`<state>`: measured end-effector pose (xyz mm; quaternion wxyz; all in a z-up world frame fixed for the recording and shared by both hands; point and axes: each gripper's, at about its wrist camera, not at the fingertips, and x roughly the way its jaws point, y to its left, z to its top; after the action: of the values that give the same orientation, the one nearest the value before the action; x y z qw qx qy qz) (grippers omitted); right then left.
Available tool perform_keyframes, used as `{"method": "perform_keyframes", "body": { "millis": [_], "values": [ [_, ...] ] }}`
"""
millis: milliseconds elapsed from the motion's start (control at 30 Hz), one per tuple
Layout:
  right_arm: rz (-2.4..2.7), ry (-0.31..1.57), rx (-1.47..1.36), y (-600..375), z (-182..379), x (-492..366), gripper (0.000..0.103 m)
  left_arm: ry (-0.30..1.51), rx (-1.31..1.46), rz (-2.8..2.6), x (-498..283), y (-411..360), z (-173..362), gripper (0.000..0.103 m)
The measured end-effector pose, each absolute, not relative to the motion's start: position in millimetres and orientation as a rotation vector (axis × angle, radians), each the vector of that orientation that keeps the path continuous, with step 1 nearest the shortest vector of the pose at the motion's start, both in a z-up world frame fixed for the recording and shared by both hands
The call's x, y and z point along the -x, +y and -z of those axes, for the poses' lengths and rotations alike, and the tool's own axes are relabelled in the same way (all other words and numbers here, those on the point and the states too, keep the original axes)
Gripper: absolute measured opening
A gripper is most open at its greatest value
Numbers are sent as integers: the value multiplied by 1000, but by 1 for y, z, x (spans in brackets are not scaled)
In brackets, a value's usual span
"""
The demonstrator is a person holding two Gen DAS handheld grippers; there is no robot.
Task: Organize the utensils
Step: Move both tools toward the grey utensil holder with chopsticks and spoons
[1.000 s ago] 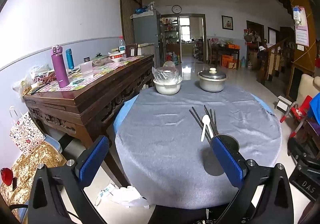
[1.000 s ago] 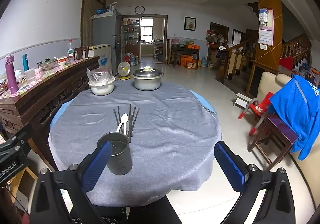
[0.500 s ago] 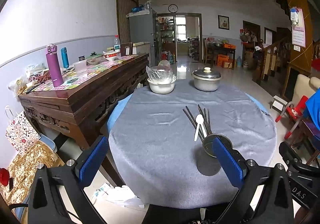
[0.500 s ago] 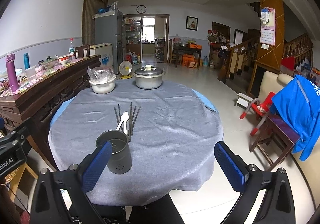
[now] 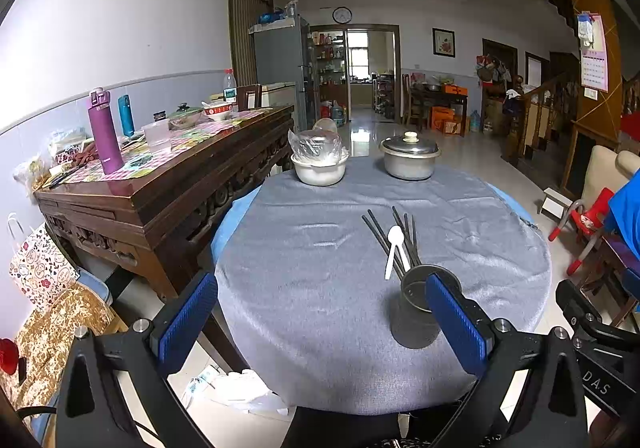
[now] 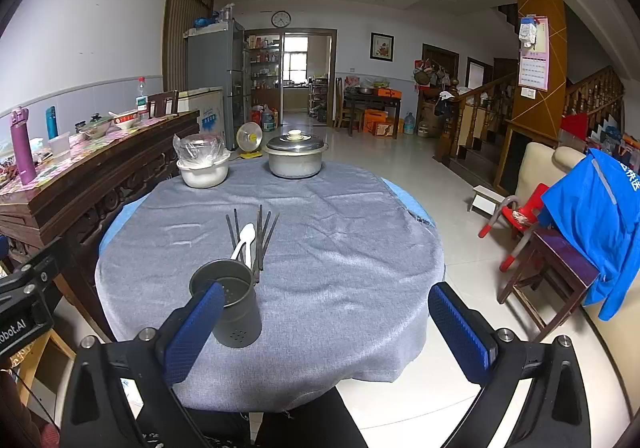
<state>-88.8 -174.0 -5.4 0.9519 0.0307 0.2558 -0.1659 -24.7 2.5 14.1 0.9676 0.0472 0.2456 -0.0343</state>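
A dark metal utensil cup (image 5: 416,312) (image 6: 230,308) stands upright and empty near the front of the round table. Just behind it lie several dark chopsticks (image 5: 394,236) (image 6: 262,236) and a white plastic spoon (image 5: 393,248) (image 6: 244,242), flat on the grey cloth (image 5: 320,248) (image 6: 340,240). My left gripper (image 5: 320,322) hovers open in front of the table, the cup partly behind its right finger. My right gripper (image 6: 324,332) is open too, the cup partly behind its left finger. Neither holds anything.
A white bowl with a plastic bag (image 5: 320,163) (image 6: 203,167) and a lidded metal pot (image 5: 410,159) (image 6: 295,157) sit at the table's far edge. A cluttered wooden sideboard (image 5: 160,175) stands left of the table. Red chair and blue jacket (image 6: 592,215) are at the right.
Both grippers have drawn back and risen slightly, so the table and cup sit a little farther away in both views. Nothing on the table moved.
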Motion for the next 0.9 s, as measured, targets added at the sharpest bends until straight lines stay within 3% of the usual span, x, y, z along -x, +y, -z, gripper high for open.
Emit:
{"method": "perform_keyframes", "body": {
  "millis": [900],
  "values": [
    [337, 496, -55, -172, 8, 91, 103, 514, -87, 68, 14, 6, -8, 103]
  ]
}}
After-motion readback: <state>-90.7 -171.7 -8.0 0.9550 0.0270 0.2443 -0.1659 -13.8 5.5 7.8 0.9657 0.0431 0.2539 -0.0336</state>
